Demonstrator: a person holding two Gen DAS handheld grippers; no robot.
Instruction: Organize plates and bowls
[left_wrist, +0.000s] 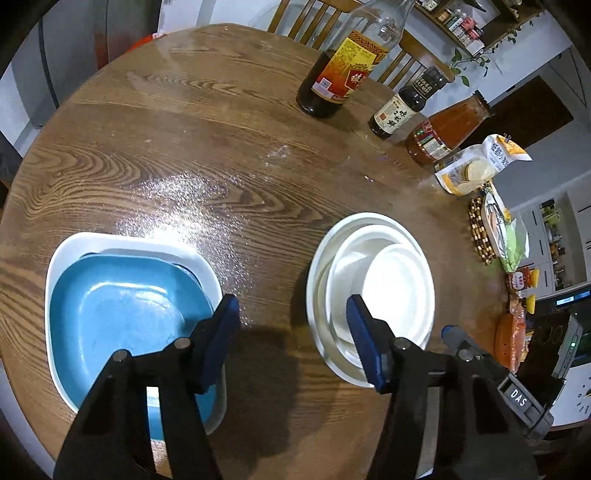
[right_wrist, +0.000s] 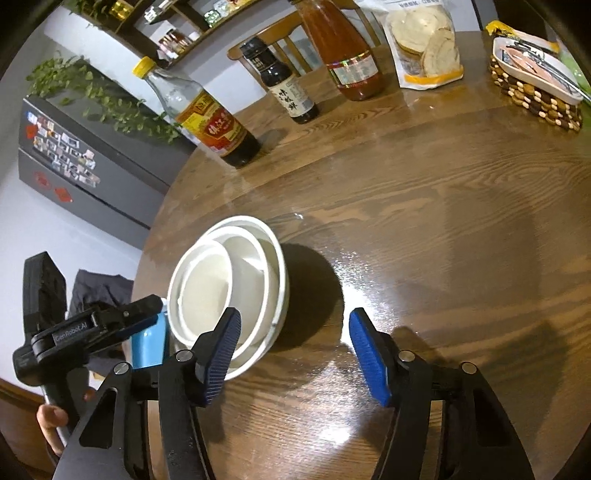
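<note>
round wooden table (left_wrist: 207, 155), glossy under the lamp, with the stack of white bowls (left_wrist: 373, 291) as the thing to steer by. three bowls sit nested there, smallest on top. well to the left of the stack lies a blue plate (left_wrist: 122, 314) inside a white square plate (left_wrist: 122, 243), the two nested. beyond the stack, along the far rim, stand a vinegar bottle (left_wrist: 343, 70), a small soy sauce bottle (left_wrist: 406, 103) and an orange sauce bottle (left_wrist: 443, 129), then a bag of crackers (left_wrist: 476, 166) and a beaded mat (left_wrist: 480, 232).

left gripper (left_wrist: 293, 332) hovers between the stack and the plates, fingers spread wide, pinching nothing. right gripper (right_wrist: 295, 347) hangs just right of the stack, fingers likewise spread, its left pad seemingly over the stack's rim, though contact is hard to judge.
</note>
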